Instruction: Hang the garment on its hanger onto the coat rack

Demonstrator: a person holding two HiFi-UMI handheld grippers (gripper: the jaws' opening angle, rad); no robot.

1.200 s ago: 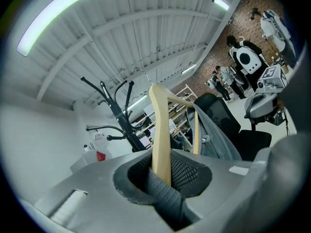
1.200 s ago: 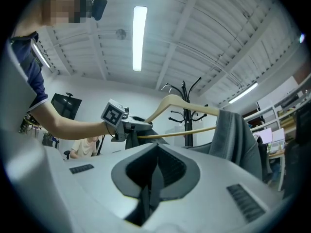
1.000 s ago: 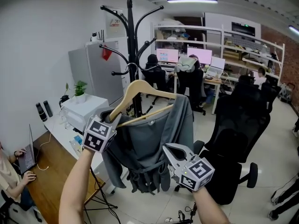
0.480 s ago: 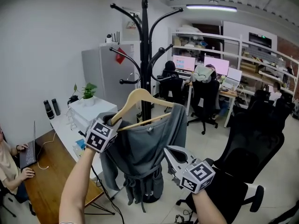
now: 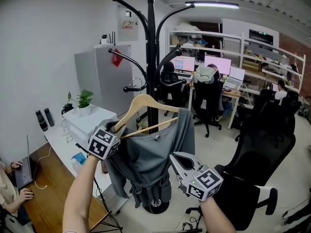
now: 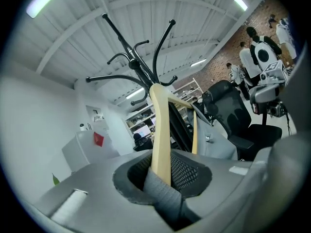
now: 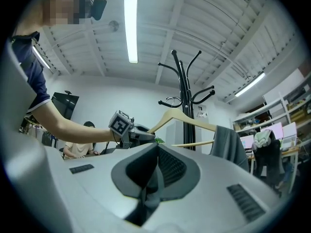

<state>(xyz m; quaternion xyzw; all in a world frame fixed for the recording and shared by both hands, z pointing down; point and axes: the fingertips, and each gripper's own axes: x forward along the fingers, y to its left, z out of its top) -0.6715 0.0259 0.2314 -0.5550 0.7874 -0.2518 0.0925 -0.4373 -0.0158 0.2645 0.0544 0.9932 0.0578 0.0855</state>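
A wooden hanger (image 5: 146, 101) carries a grey garment (image 5: 150, 154) in front of the black coat rack (image 5: 150, 42). My left gripper (image 5: 118, 126) is shut on the hanger's left end, with a fold of the grey cloth pinched in too. In the left gripper view the hanger (image 6: 160, 135) runs straight up from the left gripper (image 6: 163, 178) toward the rack's curved arms (image 6: 141, 67). My right gripper (image 5: 174, 156) hovers just below and in front of the garment, jaws together, nothing seen in them. The right gripper (image 7: 154, 171) faces the hanger (image 7: 182, 118) and garment (image 7: 228, 144).
A black office chair (image 5: 248, 178) stands close on the right. At left, a wooden desk (image 5: 48, 188) with a person at a laptop, a white box (image 5: 90, 118) and a grey cabinet (image 5: 104, 76). Desks with monitors (image 5: 209, 64) and seated people fill the back.
The coat rack has come closer and stands taller in view than a second ago. The left gripper keeps its hold on the hanger; the right gripper stays shut below the garment.
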